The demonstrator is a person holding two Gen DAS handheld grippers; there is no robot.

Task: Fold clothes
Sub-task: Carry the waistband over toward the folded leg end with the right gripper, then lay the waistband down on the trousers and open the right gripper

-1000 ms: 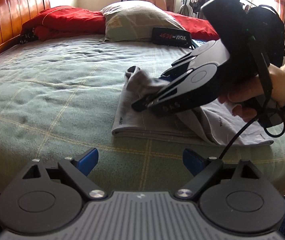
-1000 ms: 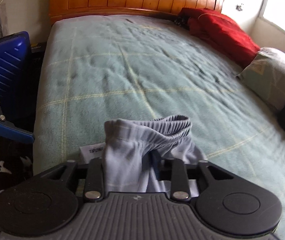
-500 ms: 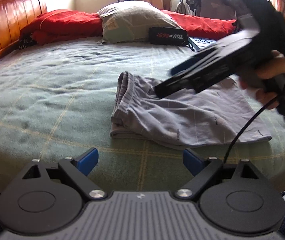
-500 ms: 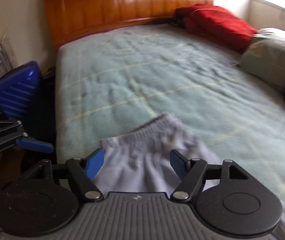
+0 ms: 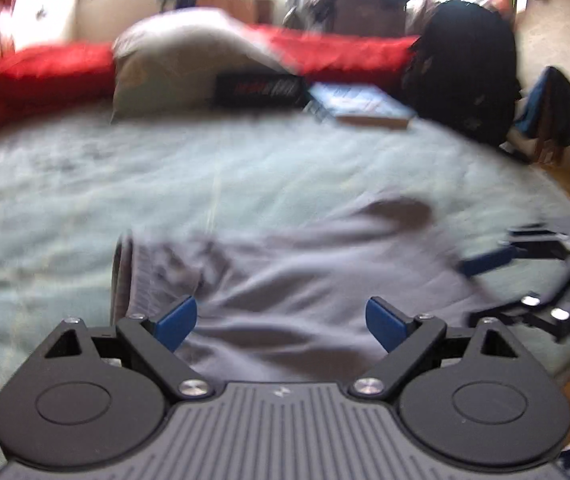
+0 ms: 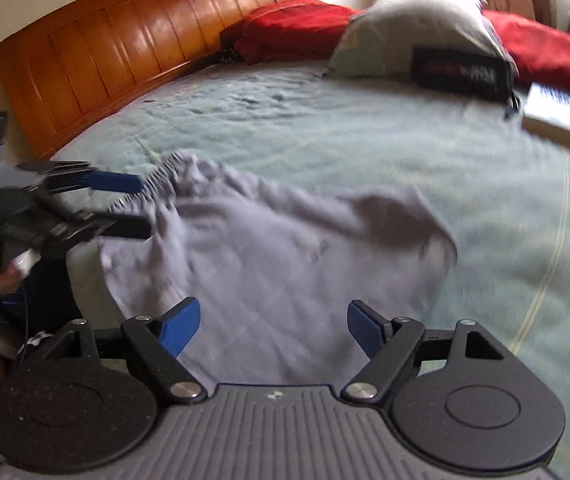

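Note:
A grey garment (image 5: 305, 264) with a ribbed waistband lies loosely folded near the front edge of the green bed cover (image 5: 85, 200); both views are blurred. My left gripper (image 5: 281, 322) is open over the garment's near edge, nothing between its blue pads. In the right wrist view it (image 6: 139, 206) hovers by the waistband end of the garment (image 6: 285, 260). My right gripper (image 6: 273, 326) has its jaws opening over the other end, with cloth below them but not pinched. The left wrist view shows it (image 5: 471, 292) at the right edge.
A pale pillow (image 6: 417, 28), red quilt (image 6: 297, 28), black pouch (image 6: 461, 70) and a book (image 5: 365, 106) lie at the far side of the bed. A wooden headboard (image 6: 105, 64) stands on the left. A black backpack (image 5: 465, 68) sits beyond the bed.
The right gripper let go of the waistband, opened, and swung off to the garment's right end. The garment dropped flat. The left gripper moved forward over its near edge.

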